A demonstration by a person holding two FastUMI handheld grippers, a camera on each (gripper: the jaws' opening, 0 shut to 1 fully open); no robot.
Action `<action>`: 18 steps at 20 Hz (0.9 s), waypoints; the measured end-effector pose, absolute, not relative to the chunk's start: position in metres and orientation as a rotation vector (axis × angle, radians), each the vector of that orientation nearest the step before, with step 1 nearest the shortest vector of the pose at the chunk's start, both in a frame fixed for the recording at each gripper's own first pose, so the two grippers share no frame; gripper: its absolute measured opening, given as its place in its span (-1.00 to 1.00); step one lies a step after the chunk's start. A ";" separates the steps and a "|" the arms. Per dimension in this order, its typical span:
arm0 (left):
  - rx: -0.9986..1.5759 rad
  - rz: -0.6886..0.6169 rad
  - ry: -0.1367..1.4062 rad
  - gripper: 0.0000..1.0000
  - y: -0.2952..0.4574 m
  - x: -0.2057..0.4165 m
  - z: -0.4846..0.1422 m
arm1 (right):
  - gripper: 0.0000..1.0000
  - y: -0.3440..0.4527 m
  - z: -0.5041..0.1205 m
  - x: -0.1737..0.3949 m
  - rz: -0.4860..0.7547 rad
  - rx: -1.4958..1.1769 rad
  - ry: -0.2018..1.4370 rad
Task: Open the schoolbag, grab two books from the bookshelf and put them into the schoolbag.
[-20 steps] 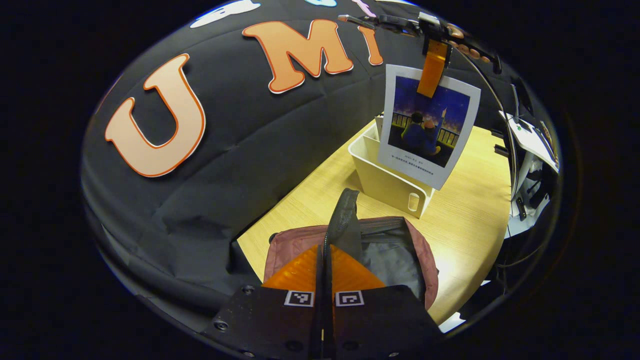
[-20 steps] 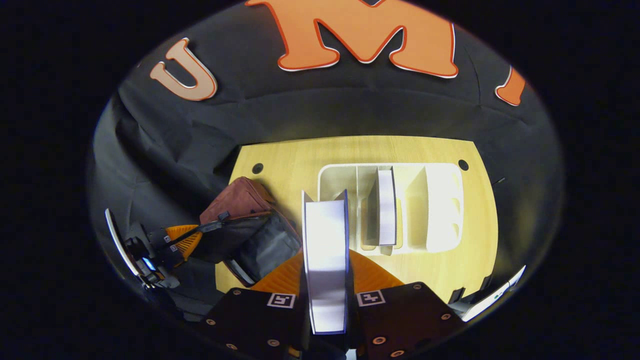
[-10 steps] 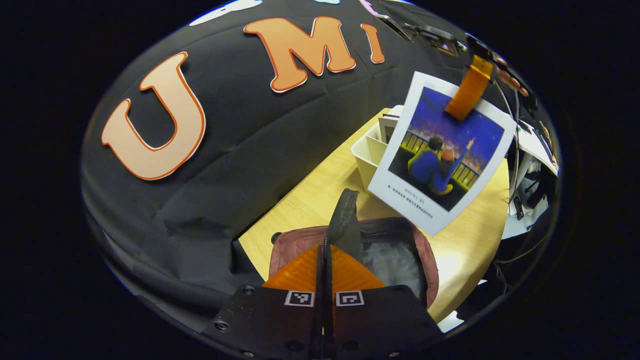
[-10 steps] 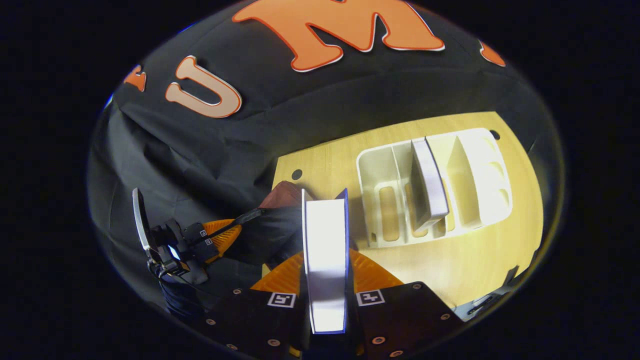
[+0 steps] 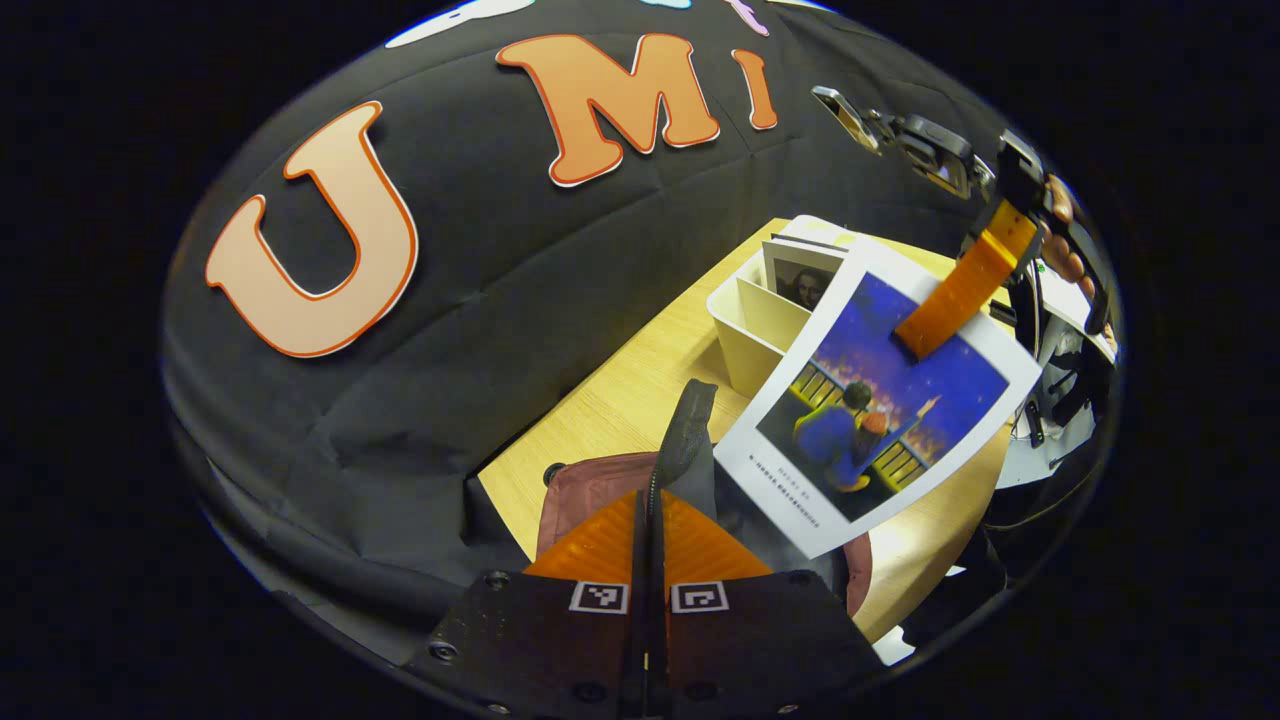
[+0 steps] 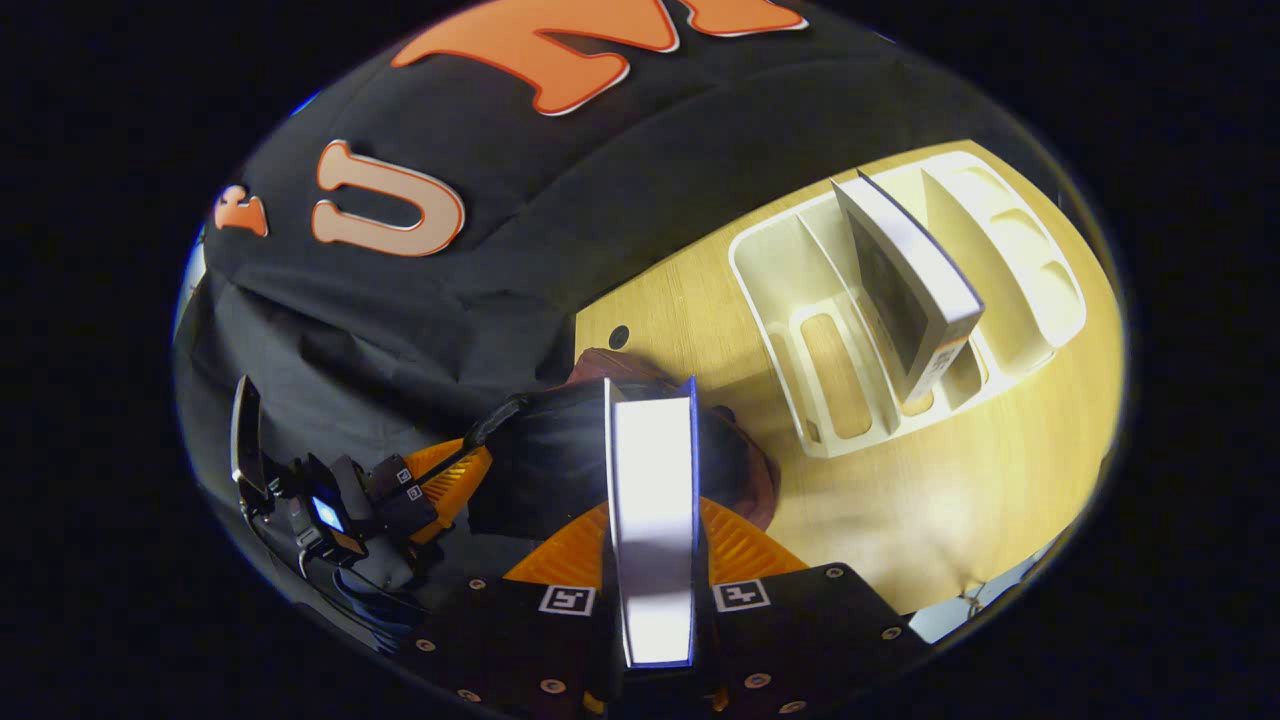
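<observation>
right gripper (image 6: 652,560): clamped on a book (image 6: 652,520), both fingers pressing its covers, page edge facing the camera; from the left gripper view the same gripper (image 5: 935,325) holds the book (image 5: 875,400) by its top edge, cover tilted, low corner over the bag mouth.
left gripper (image 5: 650,540): fingers together on the dark flap/strap (image 5: 690,430) of the schoolbag, lifting it up; seen from the right gripper view off to the left (image 6: 455,480), pulling that flap sideways.
schoolbag (image 5: 590,480): reddish, on the table near the booth wall, mouth held open; dark lining (image 6: 545,470) visible under the book.
step in hand: first book going in, I'd say hovering above the opening, not yet inside.
how to do it well: level the book so its narrow edge leads, line it with the long axis of the opening, lower straight down along the lining; left side should hold the flap taut and high so the corner does not snag the rim; let go only once the book is well down.
risk: tilted corner may catch the bag edge or push the soft bag over.
bookshelf (image 6: 800,290): white divider rack, just beyond the bag on the wooden table (image 6: 930,500).
second book (image 6: 905,285): leaning in a middle slot of the rack, untouched.
</observation>
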State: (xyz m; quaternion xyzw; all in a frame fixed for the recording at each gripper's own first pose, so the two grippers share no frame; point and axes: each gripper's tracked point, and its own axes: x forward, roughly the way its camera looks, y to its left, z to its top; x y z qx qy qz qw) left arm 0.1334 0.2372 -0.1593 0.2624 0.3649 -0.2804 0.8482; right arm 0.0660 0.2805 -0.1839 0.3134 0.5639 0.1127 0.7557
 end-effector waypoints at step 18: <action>0.480 -0.635 0.763 -0.96 0.214 0.108 -0.161 | -0.44 0.377 -0.286 0.061 0.133 1.009 1.246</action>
